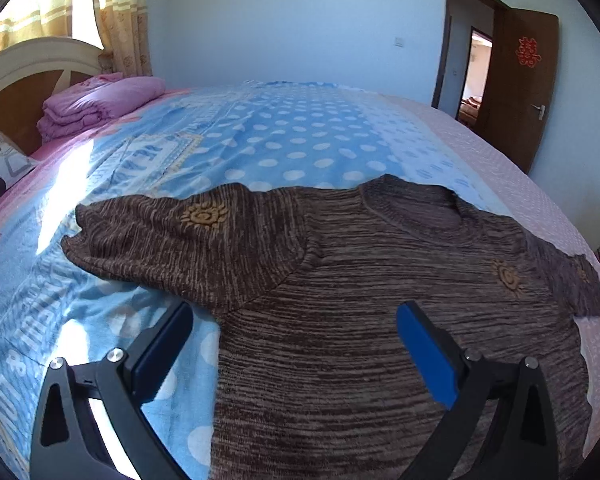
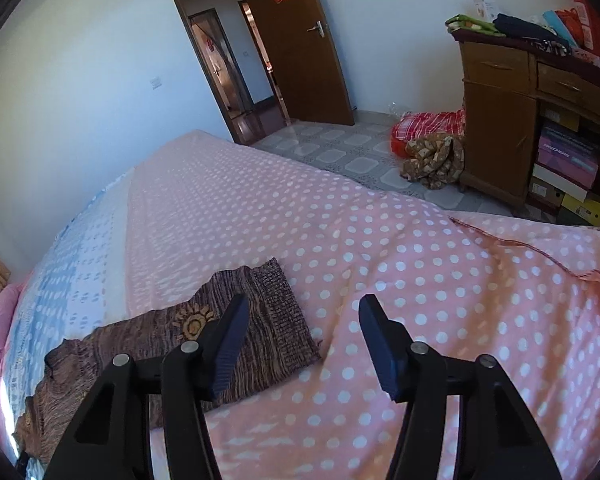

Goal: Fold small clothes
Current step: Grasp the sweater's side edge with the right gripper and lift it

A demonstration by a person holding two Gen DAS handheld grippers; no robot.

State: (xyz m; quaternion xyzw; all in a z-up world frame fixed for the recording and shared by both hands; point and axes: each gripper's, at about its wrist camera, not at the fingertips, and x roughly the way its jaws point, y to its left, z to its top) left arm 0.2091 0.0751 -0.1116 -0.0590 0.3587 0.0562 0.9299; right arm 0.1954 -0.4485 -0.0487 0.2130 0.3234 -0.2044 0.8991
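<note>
A brown striped knit sweater (image 1: 340, 272) with yellow sun motifs lies flat and face up on the bed, its neckline toward the far side. Its left sleeve (image 1: 172, 244) stretches out over the blue dotted cover. My left gripper (image 1: 296, 312) hovers open and wide above the sweater's left flank by the armpit, with nothing between its pads. In the right wrist view, the sweater's other sleeve (image 2: 276, 320) lies on the pink dotted cover. My right gripper (image 2: 304, 302) is open above the cuff end, its left finger over the cuff and its right finger over bare cover.
The bed (image 1: 300, 140) has a blue dotted half and a pink dotted half (image 2: 420, 280). A folded pink quilt (image 1: 96, 104) lies by the headboard (image 1: 24, 80). A wooden cabinet (image 2: 500, 120) and a heap of clothes (image 2: 432, 152) stand on the floor beyond the bed's edge.
</note>
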